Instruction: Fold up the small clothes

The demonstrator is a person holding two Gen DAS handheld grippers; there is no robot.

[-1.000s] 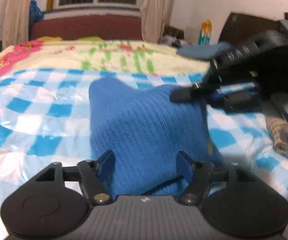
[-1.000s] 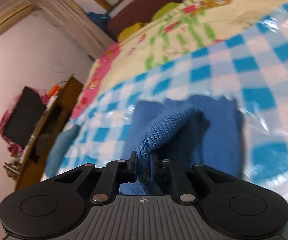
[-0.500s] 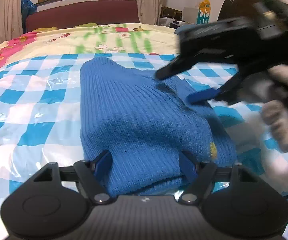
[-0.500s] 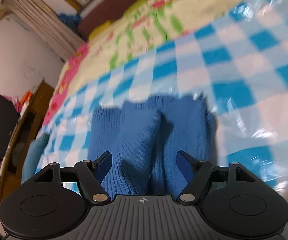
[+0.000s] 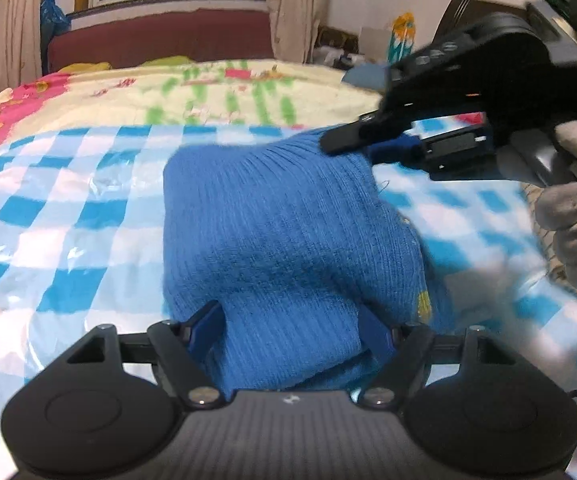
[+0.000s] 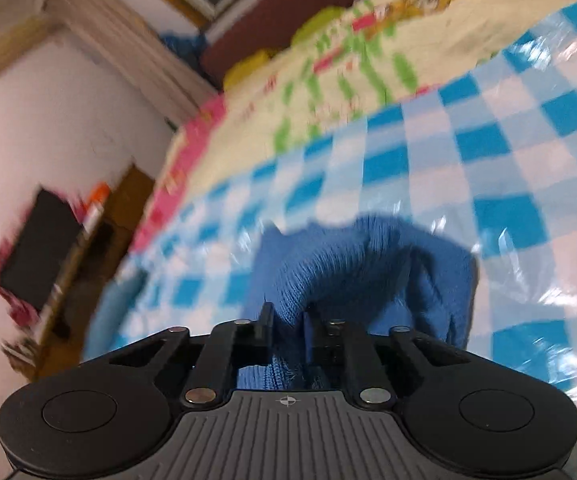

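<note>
Each tool is matte black. The left tool (image 5: 291,326) has a ribbed grey-black central plate with a small white mark, flanked by two round housings with recessed discs. Angled black links with silver rivets carry its fingers, whose pads (image 5: 207,326) are blue. The right tool (image 6: 286,326) has the same build, with a crosshair mark on its plate and black fingers. The hand (image 5: 576,216) wears a grey knit glove.
</note>
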